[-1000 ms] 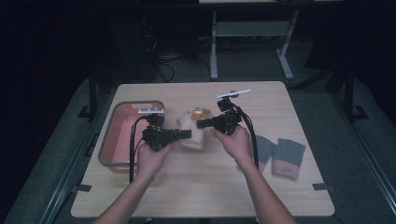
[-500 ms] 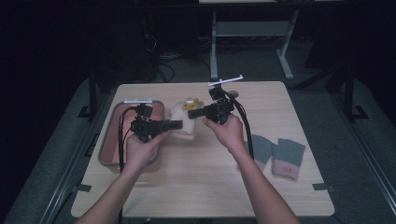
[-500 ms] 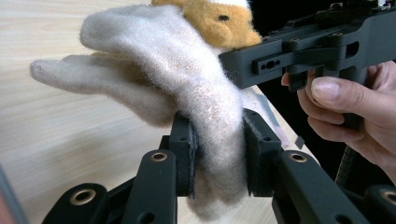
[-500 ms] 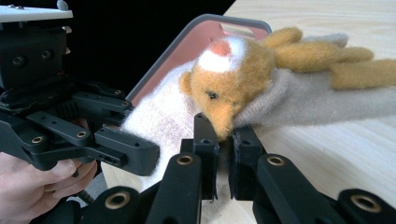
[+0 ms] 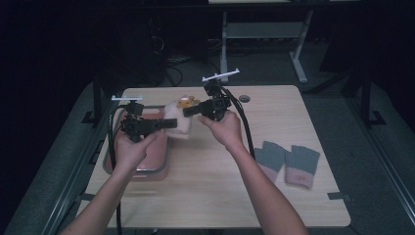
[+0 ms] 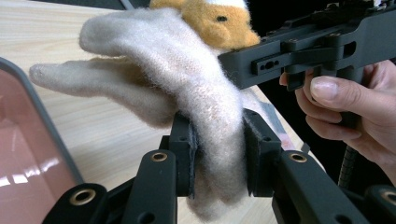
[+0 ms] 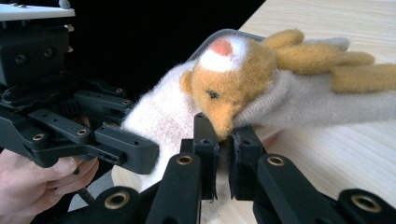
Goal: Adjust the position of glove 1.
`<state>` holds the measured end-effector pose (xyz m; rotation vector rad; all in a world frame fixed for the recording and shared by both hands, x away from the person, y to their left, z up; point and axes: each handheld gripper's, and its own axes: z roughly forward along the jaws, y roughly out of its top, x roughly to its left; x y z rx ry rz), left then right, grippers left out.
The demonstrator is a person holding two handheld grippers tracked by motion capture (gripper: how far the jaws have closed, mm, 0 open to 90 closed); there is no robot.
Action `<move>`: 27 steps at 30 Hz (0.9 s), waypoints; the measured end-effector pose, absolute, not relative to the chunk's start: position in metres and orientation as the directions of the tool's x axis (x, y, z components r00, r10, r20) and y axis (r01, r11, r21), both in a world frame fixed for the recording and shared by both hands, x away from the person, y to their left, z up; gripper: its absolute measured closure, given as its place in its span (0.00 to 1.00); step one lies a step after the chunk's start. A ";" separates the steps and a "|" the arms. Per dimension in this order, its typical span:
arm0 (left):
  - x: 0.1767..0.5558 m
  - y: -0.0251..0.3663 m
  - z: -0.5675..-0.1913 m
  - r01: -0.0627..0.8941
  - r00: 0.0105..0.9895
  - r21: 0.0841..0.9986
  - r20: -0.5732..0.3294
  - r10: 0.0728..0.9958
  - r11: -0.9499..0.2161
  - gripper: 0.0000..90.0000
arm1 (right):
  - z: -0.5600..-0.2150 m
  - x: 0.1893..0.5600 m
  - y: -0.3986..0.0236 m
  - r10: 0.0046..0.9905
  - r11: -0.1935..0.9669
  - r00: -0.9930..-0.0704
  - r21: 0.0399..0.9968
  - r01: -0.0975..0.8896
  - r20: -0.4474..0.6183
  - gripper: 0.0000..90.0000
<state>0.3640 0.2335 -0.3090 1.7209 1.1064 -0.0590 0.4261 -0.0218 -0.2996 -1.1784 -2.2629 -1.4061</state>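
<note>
With my left gripper (image 6: 217,140) and right gripper (image 7: 223,140) both clamped on the fuzzy glove (image 5: 177,122), held mid-frame beside the pink tray (image 5: 110,164), uneven pulling risks slippage.

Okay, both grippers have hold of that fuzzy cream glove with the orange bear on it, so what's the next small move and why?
Probably carry the fuzzy cream glove with the orange bear a little further toward the pink tray with the grey rim and lower it there. The left gripper and right gripper are both shut on it, it hangs above the wooden table, and the tray lies just beside it.
</note>
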 end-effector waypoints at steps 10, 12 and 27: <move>0.367 0.257 -0.297 0.688 0.557 0.725 -0.504 0.660 -0.026 0.76 | -0.292 0.437 0.005 0.484 0.230 -0.670 0.656 0.718 0.563 0.93; 0.368 0.264 -0.296 0.694 0.546 0.720 -0.515 0.660 -0.013 0.76 | -0.291 0.439 0.011 0.475 0.238 -0.677 0.659 0.714 0.562 0.93; 0.368 0.294 -0.299 0.706 0.512 0.708 -0.527 0.678 0.016 0.77 | -0.292 0.447 0.043 0.446 0.264 -0.689 0.652 0.711 0.571 0.93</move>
